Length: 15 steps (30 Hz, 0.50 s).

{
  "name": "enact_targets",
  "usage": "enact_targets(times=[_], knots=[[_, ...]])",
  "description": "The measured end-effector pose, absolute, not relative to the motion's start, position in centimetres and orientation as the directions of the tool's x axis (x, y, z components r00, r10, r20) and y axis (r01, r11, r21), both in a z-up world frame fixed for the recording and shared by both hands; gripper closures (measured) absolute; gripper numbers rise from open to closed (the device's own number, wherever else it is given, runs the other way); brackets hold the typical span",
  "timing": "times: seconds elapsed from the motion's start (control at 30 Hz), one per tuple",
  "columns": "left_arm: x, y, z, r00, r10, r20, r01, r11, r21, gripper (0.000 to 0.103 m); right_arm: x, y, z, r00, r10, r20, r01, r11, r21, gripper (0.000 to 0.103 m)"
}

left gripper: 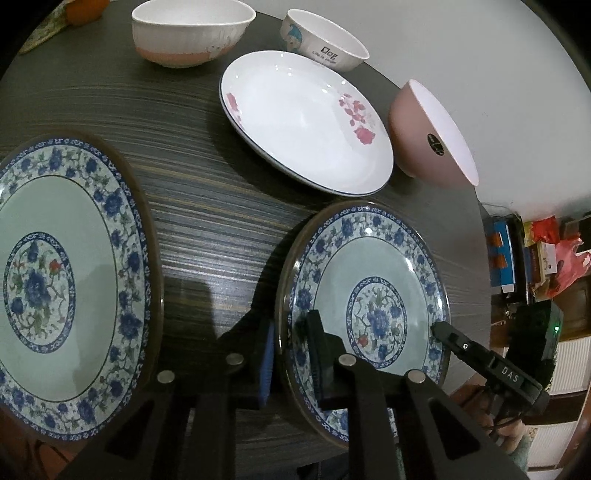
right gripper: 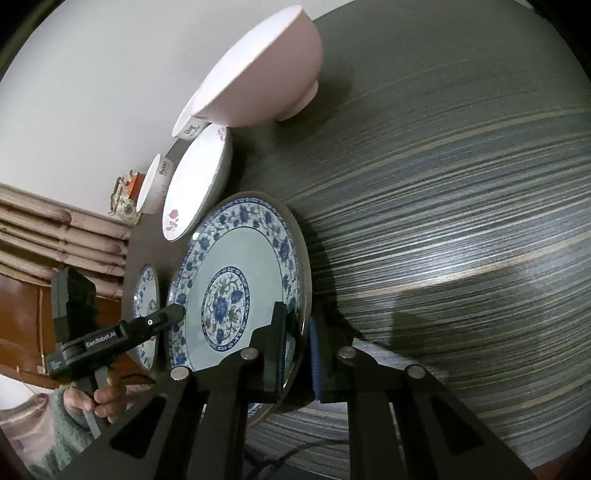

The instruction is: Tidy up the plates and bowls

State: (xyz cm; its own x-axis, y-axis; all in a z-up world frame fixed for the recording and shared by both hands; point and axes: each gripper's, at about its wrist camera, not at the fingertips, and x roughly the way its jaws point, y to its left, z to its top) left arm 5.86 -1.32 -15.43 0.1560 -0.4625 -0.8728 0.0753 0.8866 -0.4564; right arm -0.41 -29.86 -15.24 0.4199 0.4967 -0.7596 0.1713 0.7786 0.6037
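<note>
A blue-floral plate [left gripper: 373,295] lies on the dark striped round table [left gripper: 207,206]. My left gripper [left gripper: 290,354] is shut on its near-left rim, one finger above and one below. My right gripper [right gripper: 297,350] is shut on the opposite rim of the same plate [right gripper: 240,273]; its finger also shows in the left wrist view [left gripper: 443,330]. A second, matching blue-floral plate [left gripper: 62,280] lies at the left. A white plate with pink flowers [left gripper: 306,118] lies beyond. A pink bowl [left gripper: 432,136] stands at the right.
A white-and-pink bowl [left gripper: 188,31] and a small white cartoon bowl [left gripper: 325,38] stand at the table's far edge. An orange object [left gripper: 81,9] lies at the far left. Boxes and bags [left gripper: 535,258] sit on the floor beyond the table's right edge.
</note>
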Motion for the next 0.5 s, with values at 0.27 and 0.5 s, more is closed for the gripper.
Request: enact_targets(times=[0.27,0.5], knots=[[5.0,-0.4,-14.0,0.18,-0.471,-0.864,0.089,0.882,-0.462,0.088,-1.1,-29.4,-14.4,0.425,0.487,-0.763,0.172,0.784,0.596,0.091],[4.8,1.7,-11.9,0.232,-0.475,-0.849,0.078,0.879,-0.471,0.088,-1.3,-27.9,-12.8,0.444,0.49,-0.75,0.133,0.792,0.596,0.09]])
